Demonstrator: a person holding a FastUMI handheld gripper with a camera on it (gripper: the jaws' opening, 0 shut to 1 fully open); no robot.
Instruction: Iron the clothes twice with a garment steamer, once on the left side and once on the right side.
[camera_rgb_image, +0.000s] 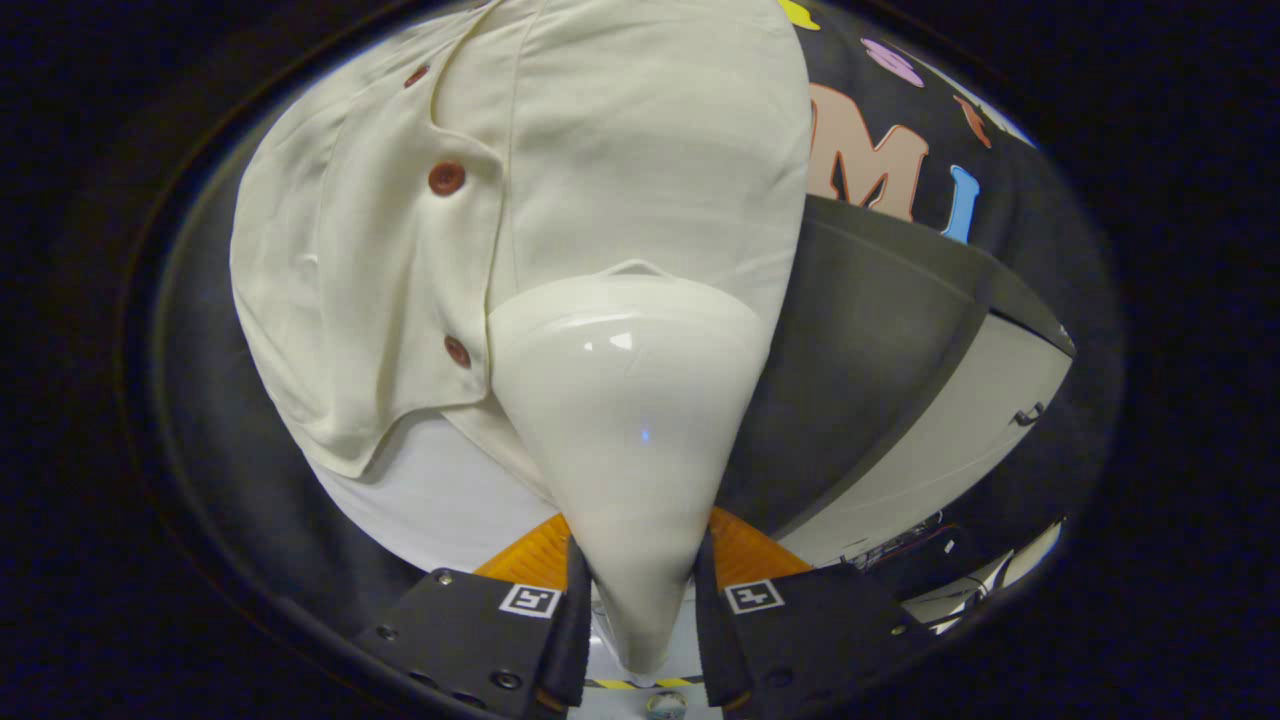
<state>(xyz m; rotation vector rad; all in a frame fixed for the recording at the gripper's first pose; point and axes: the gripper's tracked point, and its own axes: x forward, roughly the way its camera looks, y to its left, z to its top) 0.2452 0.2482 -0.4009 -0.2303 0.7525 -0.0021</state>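
I've got gripper (632, 600) clamped on steamer (630, 420) handle so its head presses flat against shirt (620, 150) panel beside the buttons (446, 178).

There was one glossy cream plastic garment steamer (630, 420), clamped between the two black fingers (575, 620) of the one gripper (637, 620). Ahead of the steamer's head hung one cream fabric shirt (620, 150). Three round reddish-brown buttons (446, 178) showed on it, beyond the fingers.
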